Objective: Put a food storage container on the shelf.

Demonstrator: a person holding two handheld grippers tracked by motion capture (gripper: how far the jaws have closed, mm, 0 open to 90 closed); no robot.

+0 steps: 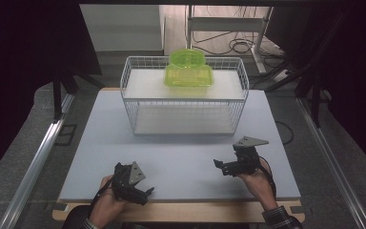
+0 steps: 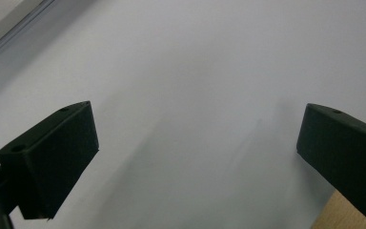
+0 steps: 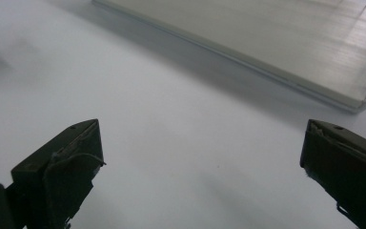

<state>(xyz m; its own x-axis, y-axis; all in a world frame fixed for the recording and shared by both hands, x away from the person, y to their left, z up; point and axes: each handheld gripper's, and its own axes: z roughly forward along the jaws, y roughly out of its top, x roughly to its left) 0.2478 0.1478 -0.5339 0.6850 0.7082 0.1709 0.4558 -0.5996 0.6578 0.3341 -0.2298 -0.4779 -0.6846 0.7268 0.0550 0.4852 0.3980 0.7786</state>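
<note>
A white wire rack (image 1: 184, 98) with two shelves stands at the back middle of the pale mat (image 1: 181, 157). On its upper shelf rests a lime-green clear plastic container (image 1: 188, 75) with a round green lid or bowl (image 1: 187, 57) on top. My left gripper (image 1: 145, 193) is held low near the mat's front left edge, open, with bare mat between its jaws (image 2: 195, 152). My right gripper (image 1: 219, 165) hovers over the front right of the mat, open and empty (image 3: 200, 157). The rack's lower shelf (image 3: 267, 43) lies ahead in the right gripper view.
The mat lies on a wooden table whose edge (image 1: 181, 212) shows at the front. Metal rails (image 1: 38, 157) run along both sides on the grey floor. Cables (image 1: 233, 45) and a white frame sit behind the rack. Open mat stretches between the grippers and the rack.
</note>
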